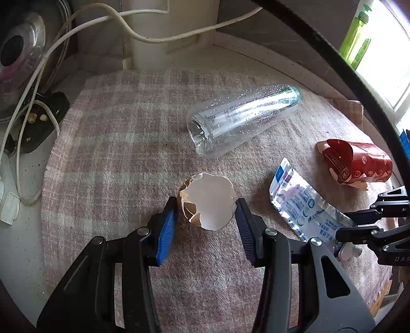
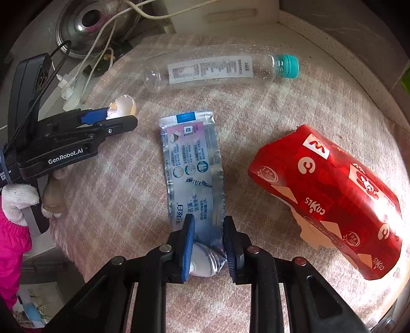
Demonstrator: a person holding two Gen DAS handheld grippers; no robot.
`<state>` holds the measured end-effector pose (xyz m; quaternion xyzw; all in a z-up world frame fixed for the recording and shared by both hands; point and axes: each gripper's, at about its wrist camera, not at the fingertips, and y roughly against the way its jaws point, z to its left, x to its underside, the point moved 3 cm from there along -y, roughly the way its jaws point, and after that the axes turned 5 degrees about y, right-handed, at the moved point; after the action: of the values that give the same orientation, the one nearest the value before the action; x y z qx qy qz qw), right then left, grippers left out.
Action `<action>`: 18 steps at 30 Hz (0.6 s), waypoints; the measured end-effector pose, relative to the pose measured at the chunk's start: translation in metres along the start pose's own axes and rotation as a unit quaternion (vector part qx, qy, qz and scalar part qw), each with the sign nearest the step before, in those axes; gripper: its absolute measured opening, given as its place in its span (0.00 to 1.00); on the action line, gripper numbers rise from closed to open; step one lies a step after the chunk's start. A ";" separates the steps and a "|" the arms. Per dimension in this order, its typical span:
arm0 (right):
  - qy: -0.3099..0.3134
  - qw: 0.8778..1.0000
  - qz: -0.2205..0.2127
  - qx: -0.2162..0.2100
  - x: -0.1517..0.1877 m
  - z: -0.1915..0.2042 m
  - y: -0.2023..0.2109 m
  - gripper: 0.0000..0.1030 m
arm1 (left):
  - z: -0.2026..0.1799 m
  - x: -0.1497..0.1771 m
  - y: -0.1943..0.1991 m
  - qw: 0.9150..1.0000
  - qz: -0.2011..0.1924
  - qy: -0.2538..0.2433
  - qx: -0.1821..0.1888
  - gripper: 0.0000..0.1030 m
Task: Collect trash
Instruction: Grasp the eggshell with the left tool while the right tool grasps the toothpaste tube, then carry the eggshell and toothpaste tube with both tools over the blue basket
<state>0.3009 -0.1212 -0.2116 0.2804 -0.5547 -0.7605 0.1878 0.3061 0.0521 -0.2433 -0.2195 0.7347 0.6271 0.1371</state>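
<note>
Pink-and-cream checked cloth [image 1: 123,153] covers the speckled counter [image 1: 23,243], and the trash is scattered right across it. Over on the left side, the left gripper [image 1: 206,205] has its blue pads pressed on either flank of a broken eggshell [image 1: 208,202], jagged rim tilted up toward the camera; the right wrist view shows the same grip from the side, shell [image 2: 123,105] poking out between the fingers of that gripper [image 2: 112,120], a white-gloved hand [image 2: 18,199] and pink sleeve [image 2: 10,246] behind it. The right gripper [image 2: 207,246] is clamped on the neck end of a flattened toothpaste tube [image 2: 192,166], white shoulder squeezed between the pads, the crimped tail stretching away from the fingers toward the far side of the cloth. Beyond both, a clear plastic bottle [image 2: 205,69] with a teal cap [image 2: 288,66] lies on its side, droplets inside, well apart from either gripper. Just right of the tube sits a crumpled red carton [image 2: 333,197], untouched. White cables [image 1: 46,61] and a steel pot lid [image 2: 94,23] crowd the far left corner.
</note>
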 end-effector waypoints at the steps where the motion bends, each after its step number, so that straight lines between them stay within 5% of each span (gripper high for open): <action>1: -0.005 1.000 -0.004 -0.013 0.001 0.002 0.001 0.22 | 0.000 0.000 0.000 1.000 -0.001 0.000 0.000 0.45; 9: -0.025 0.998 -0.026 -0.058 0.011 0.018 0.011 0.09 | 0.004 0.002 0.006 1.000 -0.007 0.005 -0.002 0.45; 14: -0.014 0.998 -0.012 -0.059 0.005 0.030 0.001 0.13 | 0.004 0.003 0.006 1.000 -0.006 0.006 -0.002 0.45; 18: -0.015 0.999 -0.016 -0.039 0.003 0.036 -0.008 0.04 | 0.003 0.004 0.010 1.000 -0.009 0.006 0.002 0.45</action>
<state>0.2761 -0.0936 -0.2115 0.2704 -0.5227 -0.7886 0.1782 0.2979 0.0562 -0.2370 -0.2296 0.7344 0.6234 0.1391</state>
